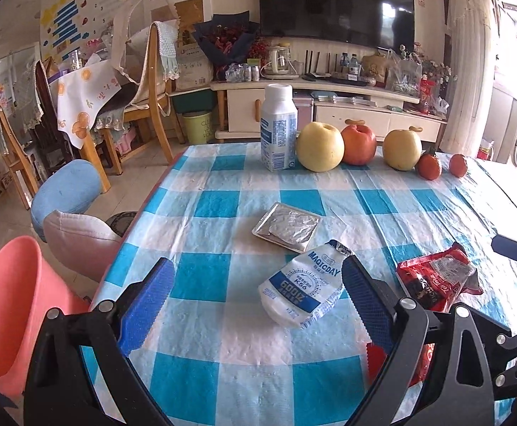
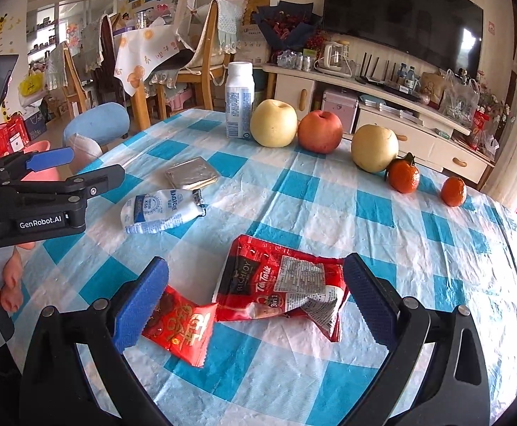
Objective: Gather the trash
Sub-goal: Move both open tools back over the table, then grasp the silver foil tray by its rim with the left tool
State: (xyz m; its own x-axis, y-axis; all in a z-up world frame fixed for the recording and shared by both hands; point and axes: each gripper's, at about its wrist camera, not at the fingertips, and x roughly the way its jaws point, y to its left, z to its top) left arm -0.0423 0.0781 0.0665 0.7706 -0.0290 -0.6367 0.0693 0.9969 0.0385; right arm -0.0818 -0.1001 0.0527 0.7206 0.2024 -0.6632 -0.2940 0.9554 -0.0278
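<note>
Reaching over the surface [image 1: 223, 362], the left fingers [image 1: 152, 298] are spread wide and hold nothing. The white pouch [image 1: 301, 287] lies flat between them, nearer the right-hand finger. It looks like the fingers are spread so they can close on the pouch from both sides. The pouch's long way runs at a slant. Its torn top points up and away toward the fruit, and its round fat end points back toward the camera.

The right fingers [image 2: 144, 298] are spread wide too, and they hold nothing. The red bag [image 2: 279, 284] lies crumpled between them, with its long way running across from one finger to the other. A small red packet [image 2: 180, 326] lies just beside the left-hand finger, touching the bag's edge. Its long way also slants.

A bit farther out, a flat silver wrapper [image 1: 286, 227] lies near the pouch's torn top.

At the far edge stand a white bottle [image 1: 278, 131], upright, then a pear [image 1: 319, 146], an apple [image 1: 358, 143], another pear [image 1: 401, 149] and two oranges [image 1: 429, 165]. These look like food to keep, not trash.

A pink bin [image 1: 10, 305] sits off the left side of the surface, and the trash probably goes there.
</note>
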